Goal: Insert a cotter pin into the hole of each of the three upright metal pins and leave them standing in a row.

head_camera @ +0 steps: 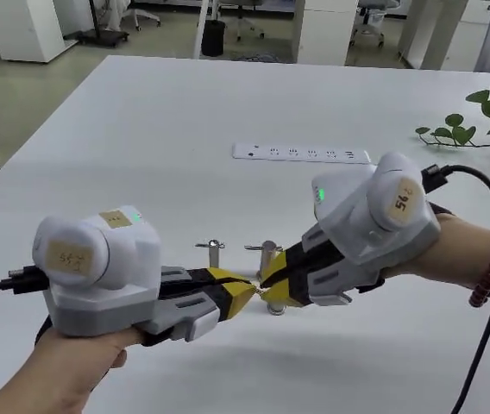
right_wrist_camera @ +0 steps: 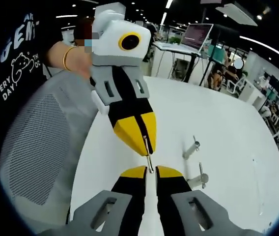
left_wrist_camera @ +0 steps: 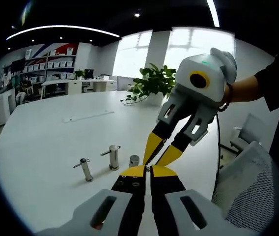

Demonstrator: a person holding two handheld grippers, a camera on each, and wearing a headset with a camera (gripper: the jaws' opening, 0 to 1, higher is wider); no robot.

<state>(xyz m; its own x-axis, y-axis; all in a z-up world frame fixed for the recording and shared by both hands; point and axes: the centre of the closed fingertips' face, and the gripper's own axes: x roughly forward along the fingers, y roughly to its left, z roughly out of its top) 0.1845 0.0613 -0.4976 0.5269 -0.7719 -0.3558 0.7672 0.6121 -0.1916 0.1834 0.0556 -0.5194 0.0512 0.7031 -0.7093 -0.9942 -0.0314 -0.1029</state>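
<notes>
In the right gripper view, the right gripper (right_wrist_camera: 148, 173) rises from the bottom edge with its yellow-tipped jaws a narrow slit apart. The lower end of a thin silver wire cotter pin (right_wrist_camera: 148, 153) sits in that slit, but it is unclear whether the jaws pinch it. The pin's long axis runs up the frame, leaning slightly left. Its upper end is clamped in the pressed-together yellow tips of the left gripper (right_wrist_camera: 142, 140).

The left gripper view shows that gripper's own jaws closed at bottom centre, where the wire is too fine to make out. Just beyond them a short grey nearest metal pin (left_wrist_camera: 134, 160) stands upright, its lower part hidden by the jaws. To its left stand the middle metal pin (left_wrist_camera: 113, 157) and the end metal pin (left_wrist_camera: 85, 170), each with a seated cotter (left_wrist_camera: 105, 152) lying crosswise through its head.

In the head view, both sets of tips meet at lower centre and cover the held wire. Farther up the white table (head_camera: 141, 129) lies a white power strip (head_camera: 301, 153), with a green trailing plant (head_camera: 486, 121) at the upper right edge.
</notes>
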